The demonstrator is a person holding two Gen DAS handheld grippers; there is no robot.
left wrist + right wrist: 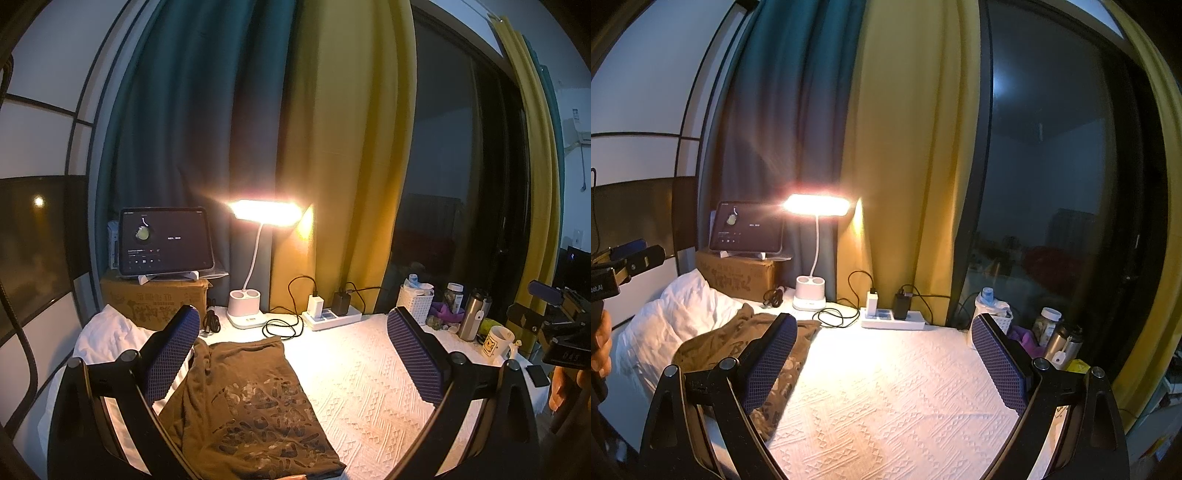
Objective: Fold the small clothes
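Note:
A brown printed T-shirt (243, 402) lies folded on the white textured table cover (369, 387), at the left side. It also shows in the right wrist view (738, 339), left of centre. My left gripper (295, 354) is open and empty, held above the shirt's right edge, its left finger over the shirt. My right gripper (886, 358) is open and empty above the bare cover, its left finger over the shirt's right edge. The right gripper also shows at the far right of the left wrist view (554, 321).
A lit desk lamp (247, 306), a power strip with chargers (332, 314) and cables stand at the back. A tablet (166, 240) sits on a cardboard box (155, 299). White bedding (107, 336) lies at the left. A basket (415, 302), flask (474, 314) and mug (496, 341) stand at the right.

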